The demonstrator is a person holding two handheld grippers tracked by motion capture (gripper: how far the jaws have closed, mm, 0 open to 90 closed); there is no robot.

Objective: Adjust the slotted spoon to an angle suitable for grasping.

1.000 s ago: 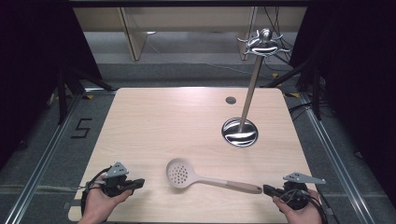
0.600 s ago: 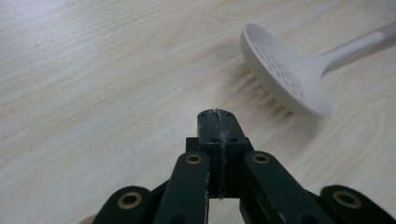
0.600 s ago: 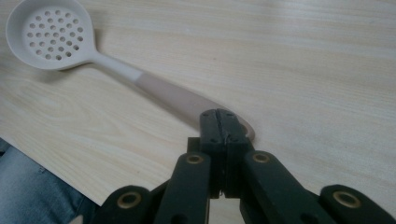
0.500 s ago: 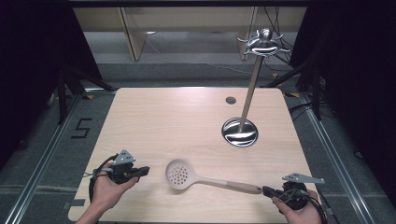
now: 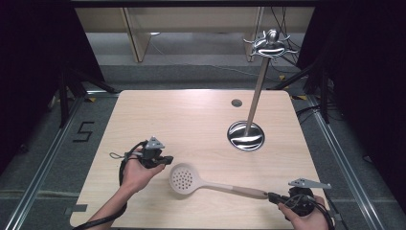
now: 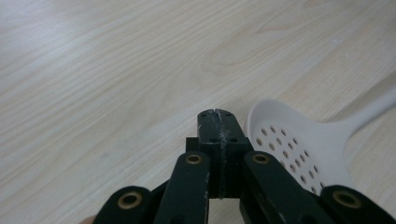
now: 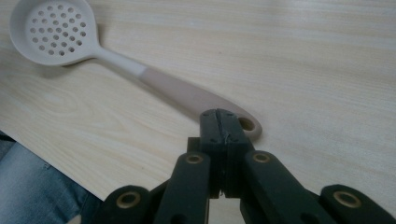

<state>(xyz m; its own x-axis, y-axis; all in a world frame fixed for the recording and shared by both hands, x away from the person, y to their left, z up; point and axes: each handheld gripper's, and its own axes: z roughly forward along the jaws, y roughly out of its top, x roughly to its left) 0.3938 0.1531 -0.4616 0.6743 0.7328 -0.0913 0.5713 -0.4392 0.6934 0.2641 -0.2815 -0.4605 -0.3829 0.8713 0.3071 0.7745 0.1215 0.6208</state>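
Skimmer [image 5: 184, 178] is lying flat at table [image 5: 191, 120] near edge, bowl left, handle running right — left gripper [image 5: 165, 160] hovering just beside bowl, jaws closed, empty; right gripper [image 5: 273, 196] sitting at handle end, jaws closed, empty.

A slotted spoon [image 5: 210, 182] lies on the bench [image 5: 158, 115] between left gripper [image 5: 166, 160] and right gripper [image 5: 274, 197], a stand [image 5: 246, 135] behind it.
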